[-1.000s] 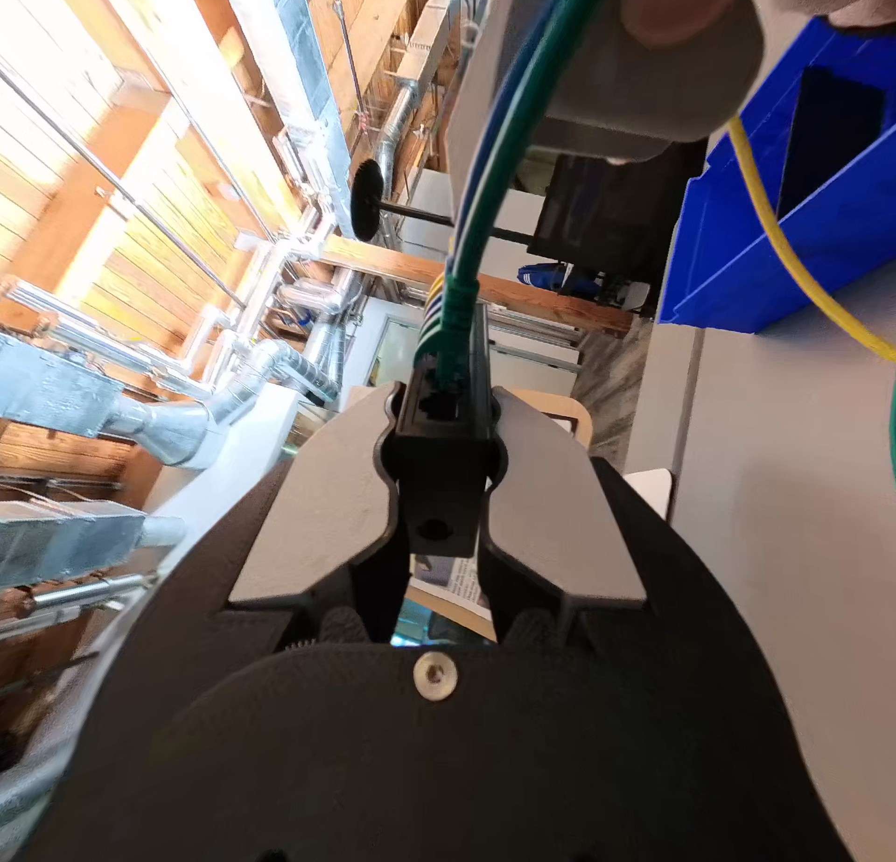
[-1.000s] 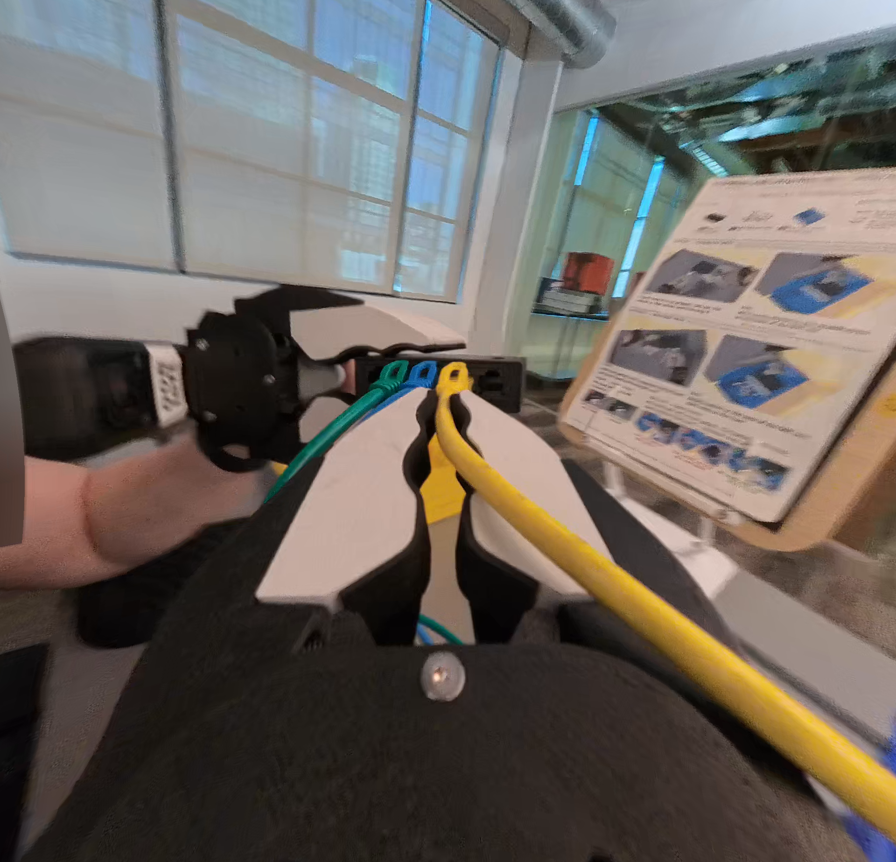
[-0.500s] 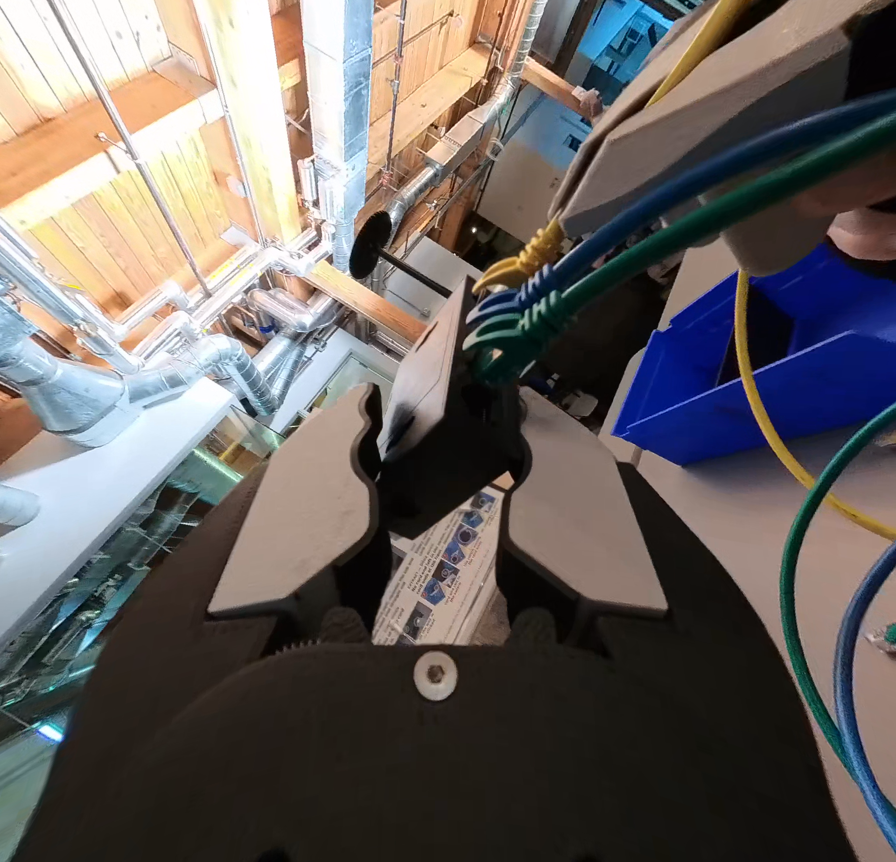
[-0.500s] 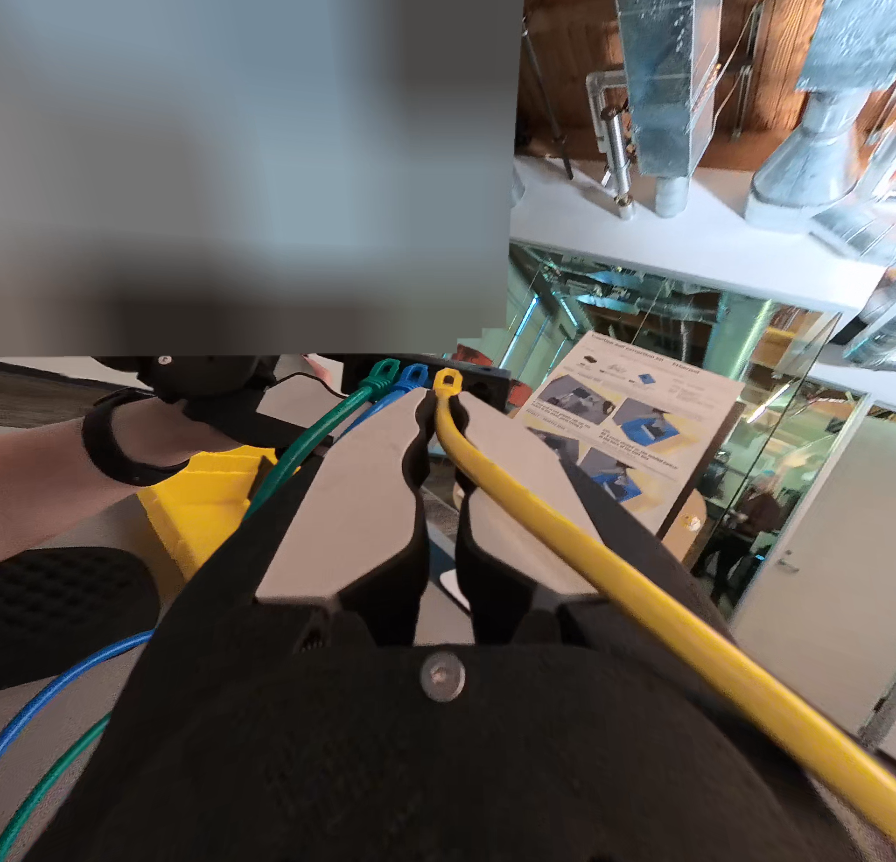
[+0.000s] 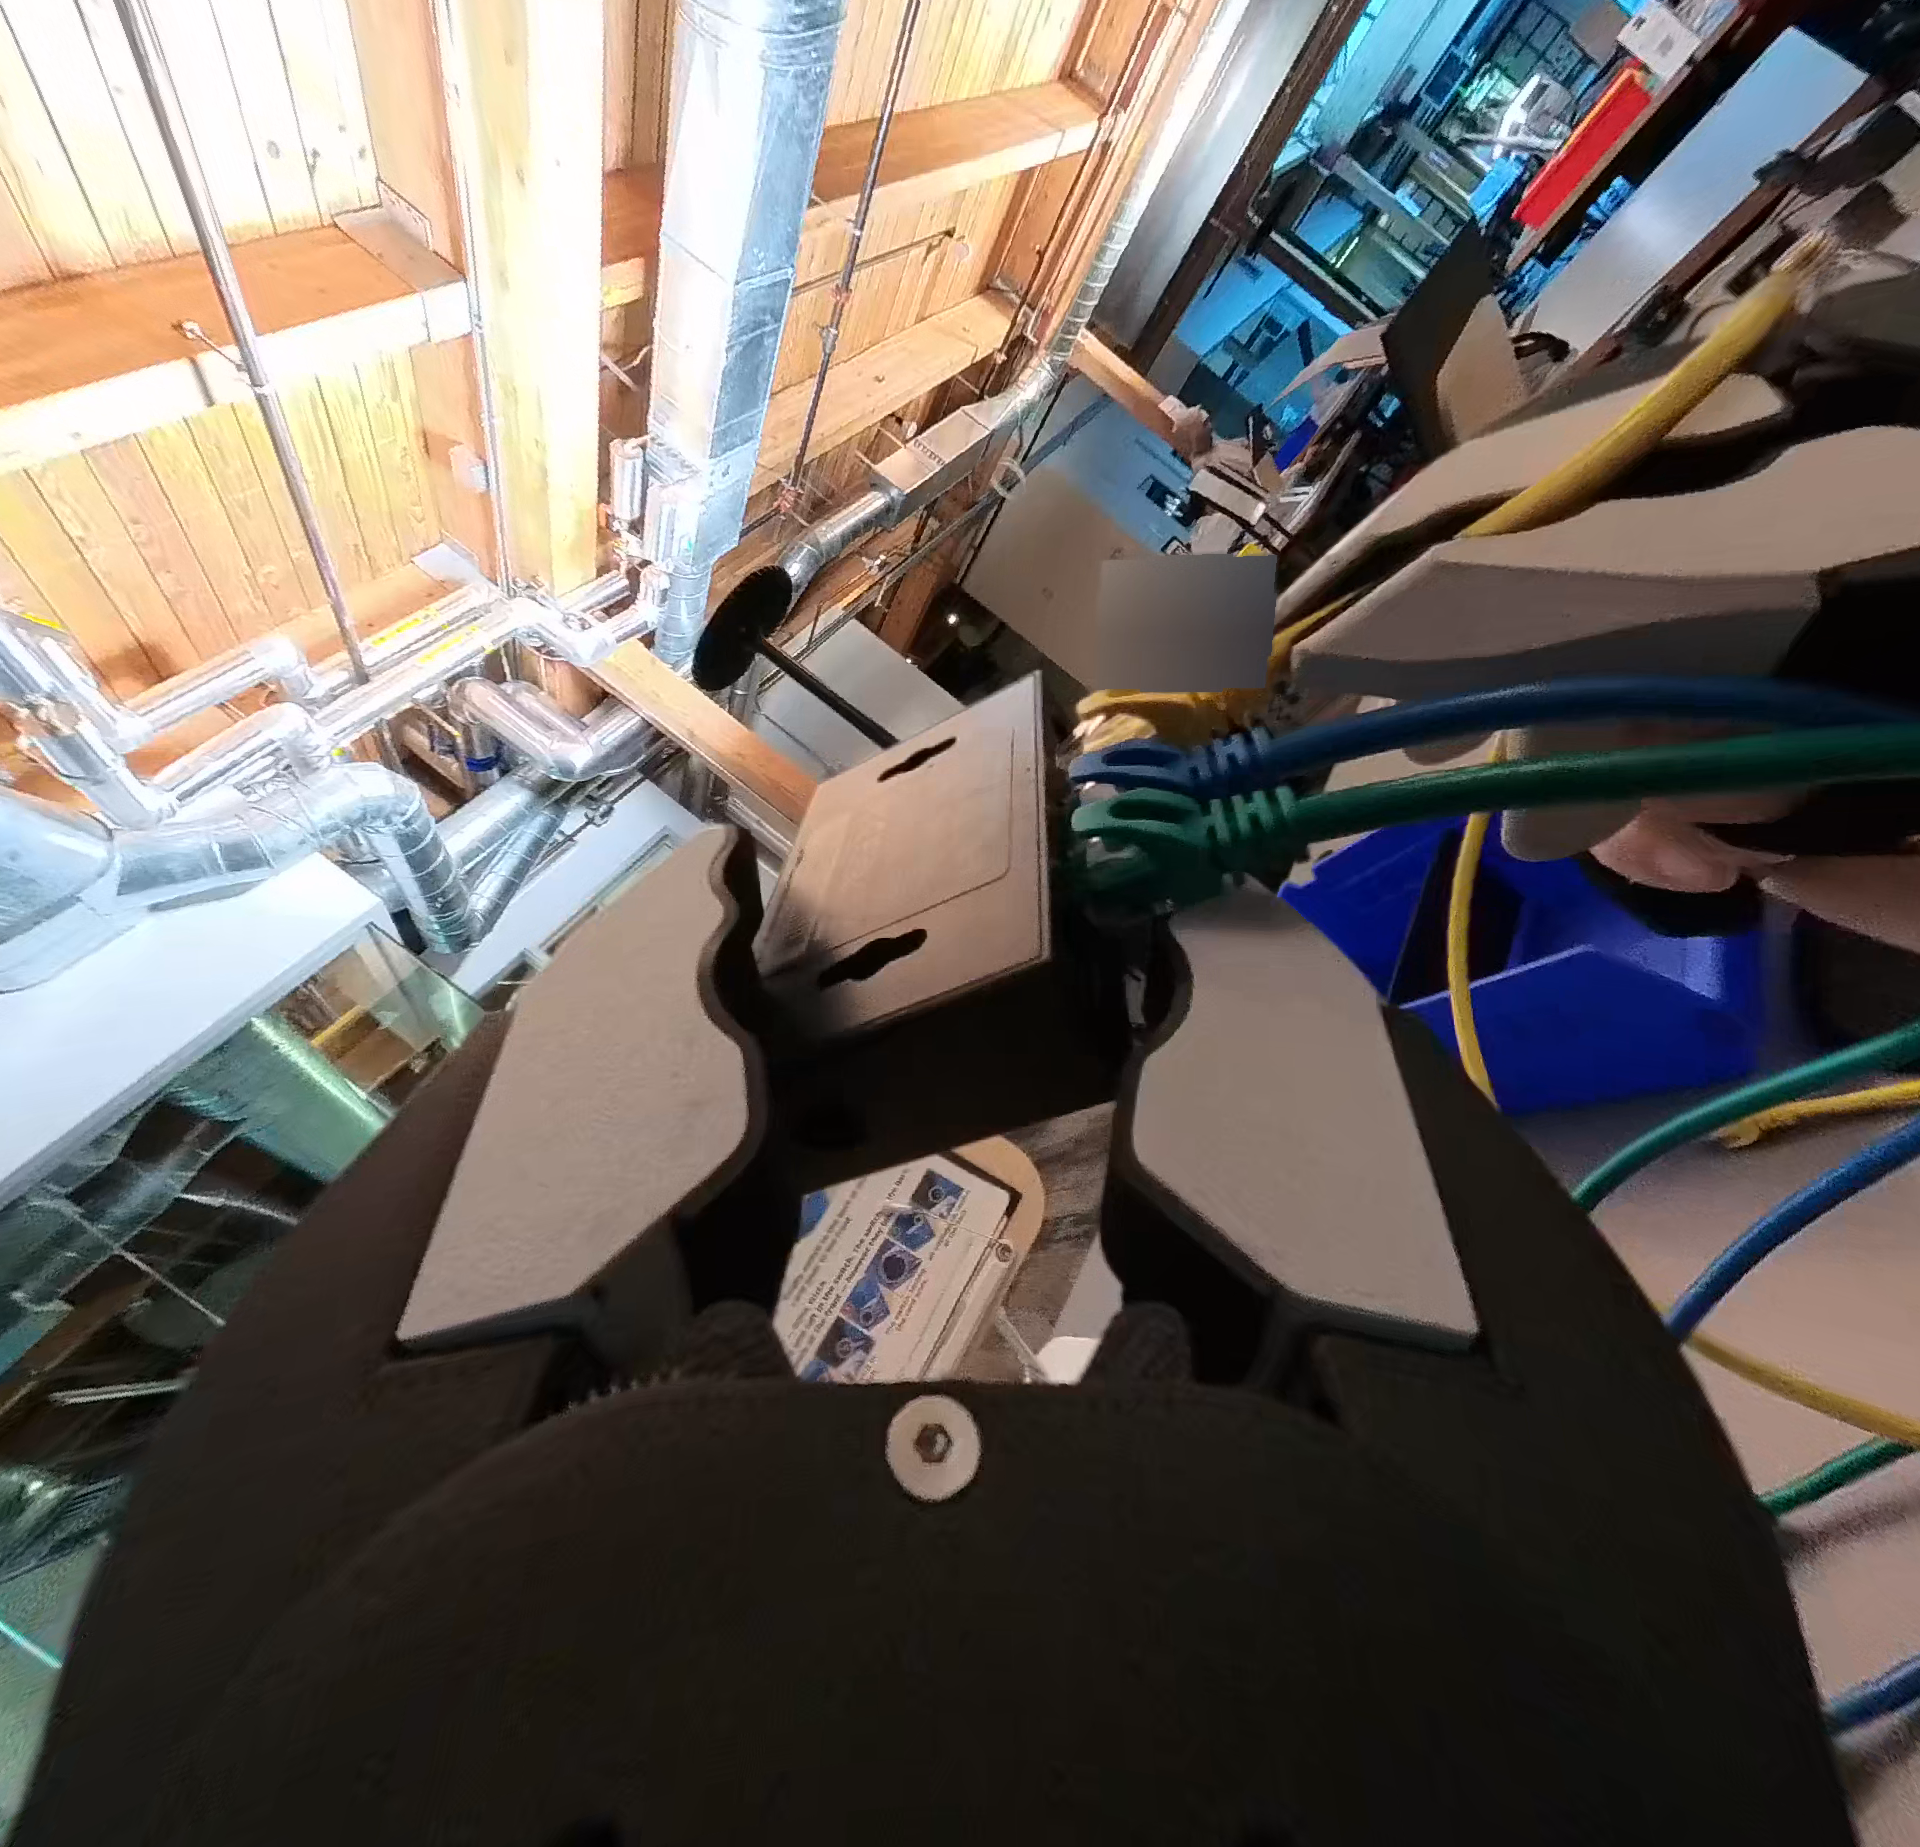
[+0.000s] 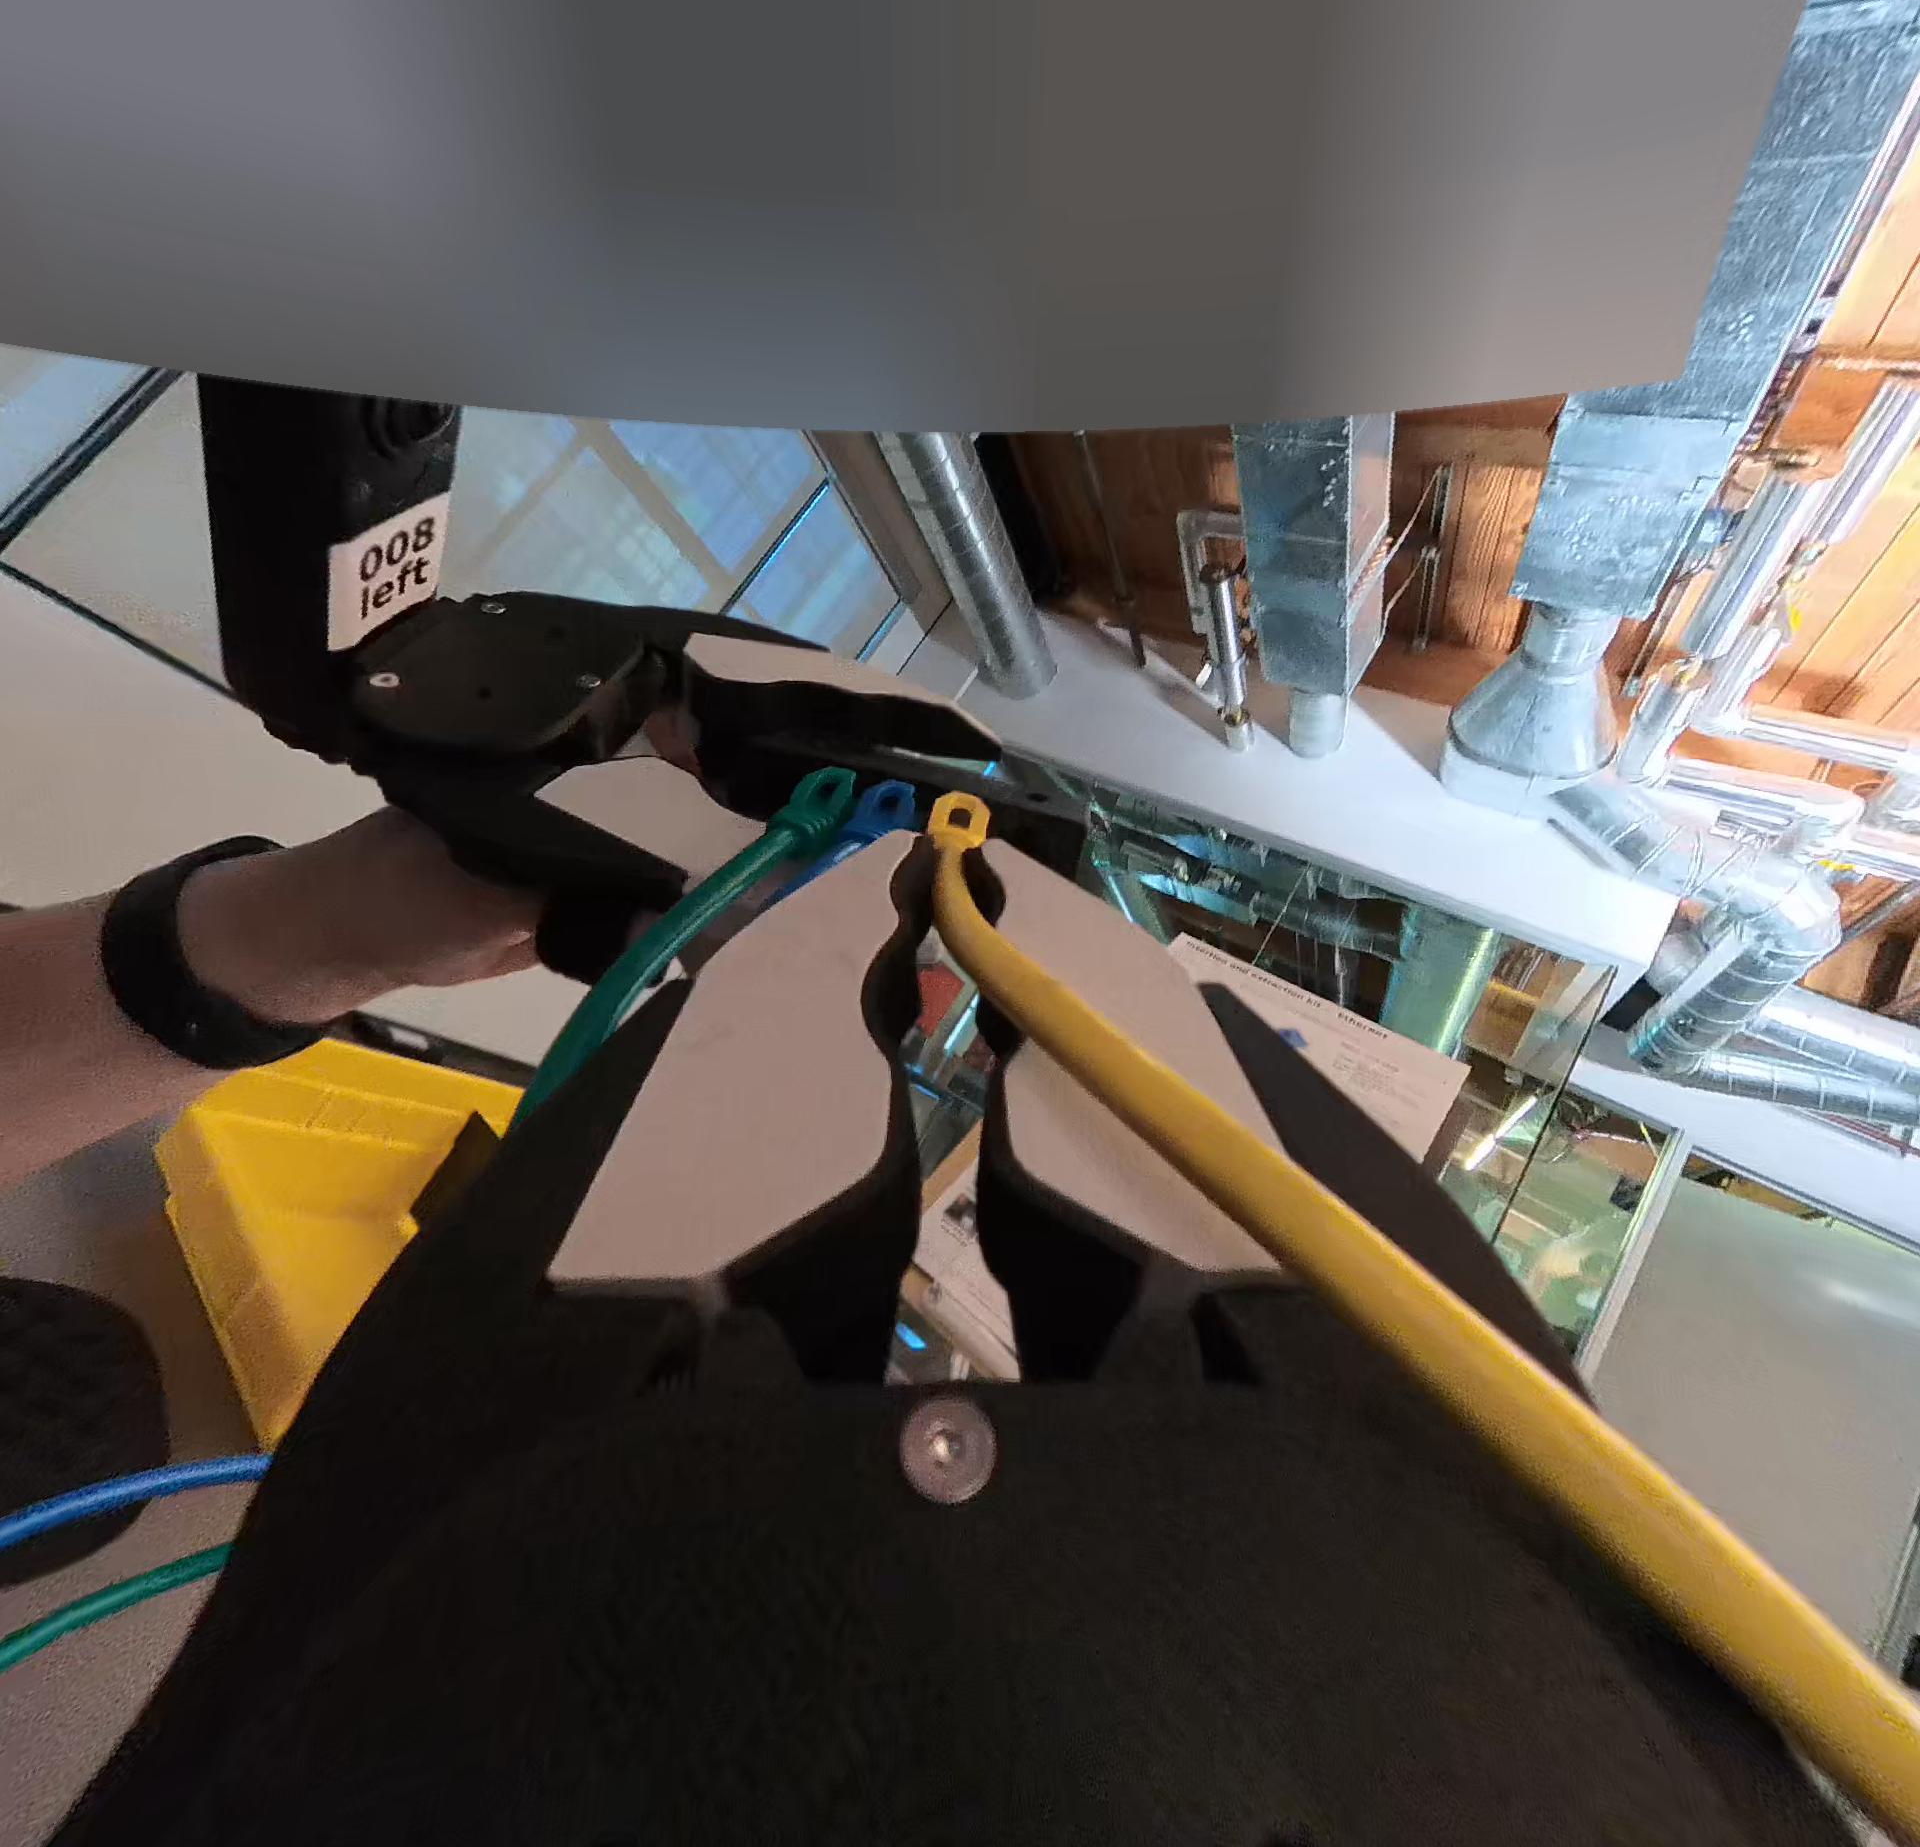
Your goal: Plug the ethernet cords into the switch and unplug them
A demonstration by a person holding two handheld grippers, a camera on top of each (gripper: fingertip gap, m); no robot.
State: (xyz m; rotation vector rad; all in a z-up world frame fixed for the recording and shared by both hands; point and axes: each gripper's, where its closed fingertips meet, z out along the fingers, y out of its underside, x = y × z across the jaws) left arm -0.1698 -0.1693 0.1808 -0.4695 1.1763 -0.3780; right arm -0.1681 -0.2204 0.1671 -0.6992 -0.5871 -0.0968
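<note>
My left gripper [image 5: 951, 914] is shut on the near end of the black switch [image 5: 914, 862] and holds it in the air, tilted, its underside towards the camera. A green cord [image 5: 1174, 831], a blue cord [image 5: 1174, 758] and a yellow cord [image 5: 1132, 711] are plugged side by side into the switch's right edge. My right gripper [image 6: 945, 862] is shut on the yellow cord [image 6: 1039, 976] just behind its plug. It also shows in the left wrist view [image 5: 1538, 592]. The right wrist view shows the green cord [image 6: 810, 810], the blue cord [image 6: 883, 805] and the left gripper [image 6: 821, 706] on the switch [image 6: 1023, 789].
A blue bin [image 5: 1558, 997] stands on the grey table [image 5: 1662, 1226], where the cords' loose lengths trail. A yellow bin [image 6: 312, 1174] sits lower left in the right wrist view. An instruction board [image 6: 1340, 1070] stands behind the switch. Pipes and wooden ceiling fill the background.
Both views have swung up towards the ceiling. The switch has turned in my left gripper to show its flat underside, and the fingers stand wider. My right gripper stays on the yellow cord.
</note>
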